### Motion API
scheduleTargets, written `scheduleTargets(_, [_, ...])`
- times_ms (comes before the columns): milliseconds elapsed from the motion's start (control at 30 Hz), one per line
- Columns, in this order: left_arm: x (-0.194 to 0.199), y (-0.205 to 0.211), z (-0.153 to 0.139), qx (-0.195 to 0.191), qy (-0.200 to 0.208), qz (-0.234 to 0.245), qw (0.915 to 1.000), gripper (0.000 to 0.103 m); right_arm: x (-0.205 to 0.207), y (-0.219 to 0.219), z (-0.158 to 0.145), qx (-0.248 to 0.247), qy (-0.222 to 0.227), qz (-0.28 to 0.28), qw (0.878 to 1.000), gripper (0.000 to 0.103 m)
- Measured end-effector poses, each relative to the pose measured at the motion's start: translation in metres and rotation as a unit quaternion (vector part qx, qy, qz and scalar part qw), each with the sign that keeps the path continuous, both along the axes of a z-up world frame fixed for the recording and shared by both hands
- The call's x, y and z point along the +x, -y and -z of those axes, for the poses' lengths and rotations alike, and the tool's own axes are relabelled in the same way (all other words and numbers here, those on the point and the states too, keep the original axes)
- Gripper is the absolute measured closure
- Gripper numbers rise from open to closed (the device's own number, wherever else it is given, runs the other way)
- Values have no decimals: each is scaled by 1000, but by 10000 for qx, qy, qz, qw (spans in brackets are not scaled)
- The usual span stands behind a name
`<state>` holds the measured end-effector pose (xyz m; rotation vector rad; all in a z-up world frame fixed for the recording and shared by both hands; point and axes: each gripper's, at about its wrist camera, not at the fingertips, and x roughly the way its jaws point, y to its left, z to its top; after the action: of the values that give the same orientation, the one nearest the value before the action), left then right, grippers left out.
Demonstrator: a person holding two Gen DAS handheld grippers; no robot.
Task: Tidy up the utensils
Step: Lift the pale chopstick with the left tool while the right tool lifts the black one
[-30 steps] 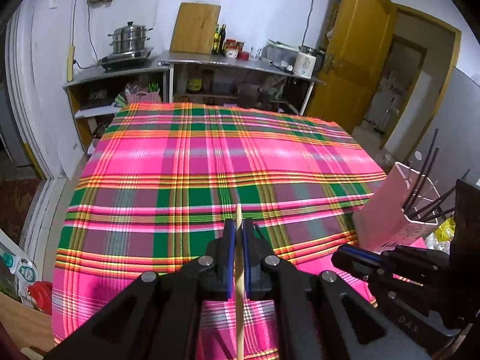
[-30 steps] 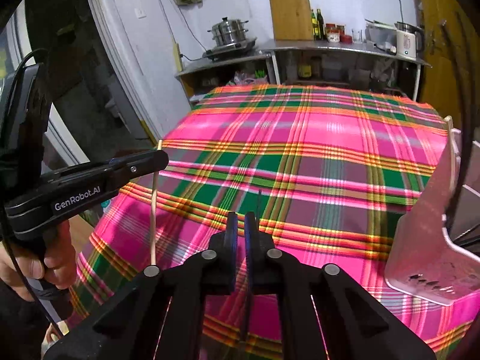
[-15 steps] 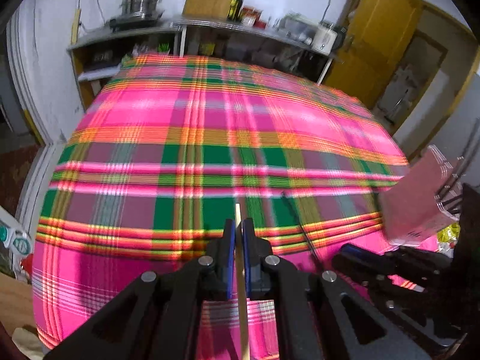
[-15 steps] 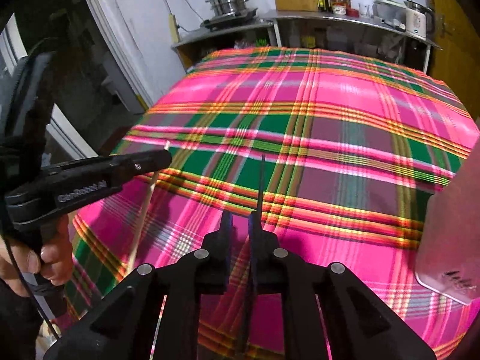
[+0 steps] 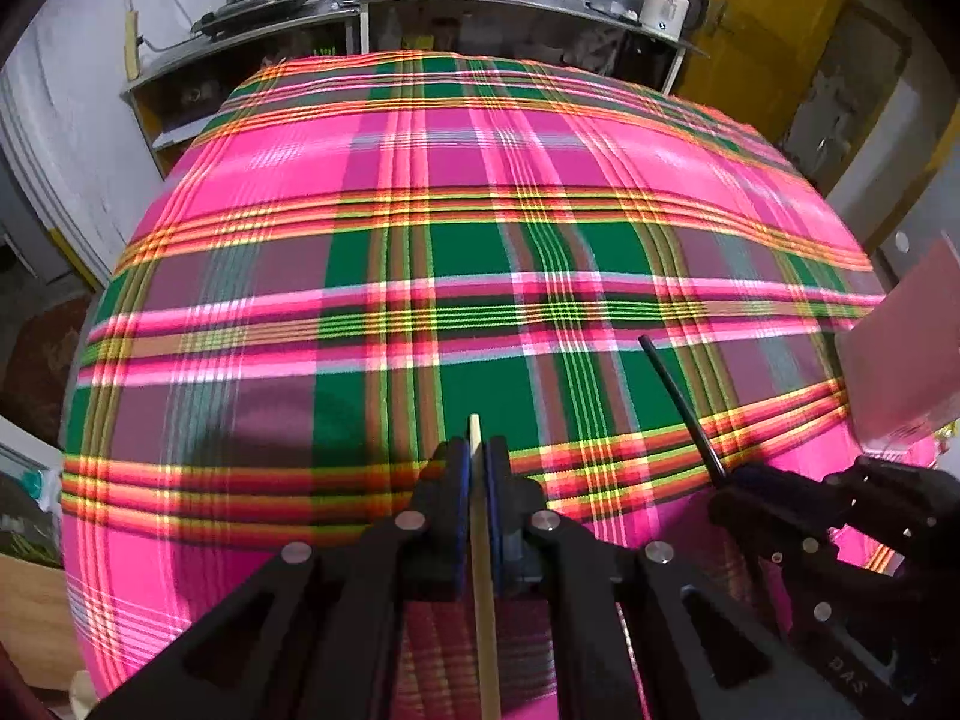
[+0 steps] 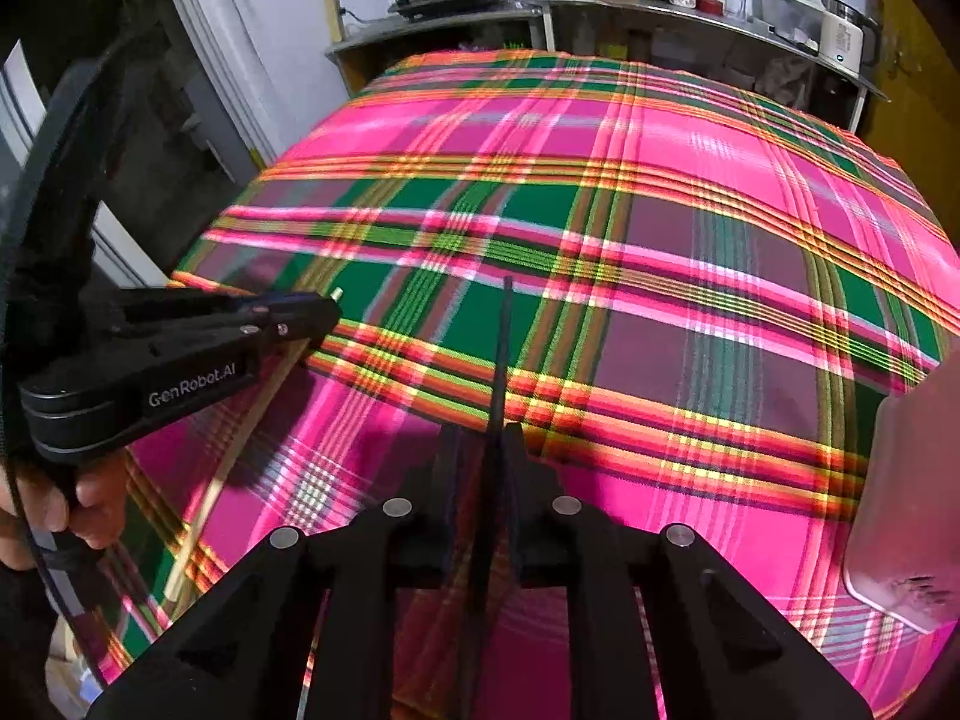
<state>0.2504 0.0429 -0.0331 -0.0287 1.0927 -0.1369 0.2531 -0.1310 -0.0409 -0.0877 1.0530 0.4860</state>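
My left gripper [image 5: 477, 450] is shut on a pale wooden chopstick [image 5: 483, 570], whose tip pokes just past the pads. It hangs low over the pink plaid tablecloth [image 5: 420, 168]. In the right wrist view the left gripper [image 6: 324, 315] sits at the left, the wooden chopstick [image 6: 240, 450] slanting down from it. My right gripper [image 6: 483, 438] has its jaws opening. A black chopstick [image 6: 503, 348] stands between them with a gap on its left side. The left wrist view shows the black chopstick [image 5: 678, 402] rising from the right gripper [image 5: 729, 480].
A white utensil holder [image 6: 906, 510] stands at the table's right edge, also seen as the holder [image 5: 900, 348] in the left wrist view. A hand [image 6: 90, 504] grips the left tool. Steel shelves [image 5: 480, 0] with pots run along the far wall.
Both grippers have come down toward the cloth and tipped further downward. The right jaws went from shut to parted around the black chopstick. The left grip is unchanged.
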Motion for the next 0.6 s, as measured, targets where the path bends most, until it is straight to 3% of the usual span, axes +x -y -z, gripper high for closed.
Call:
scheduleTargets(233, [11,3,0,194,-77,58,9998,95,3,-8,0,-215,-2,-101,9997,89])
scheduleTargets(333, [12,4,0,246,-48,76,9997,95,4,-7,0,-226,-16,-114,9997,94])
scheduleTargets(600, [6,0,-7,120,10,-21,9999,98,-4,0,-15,150,70,-155,9997,97])
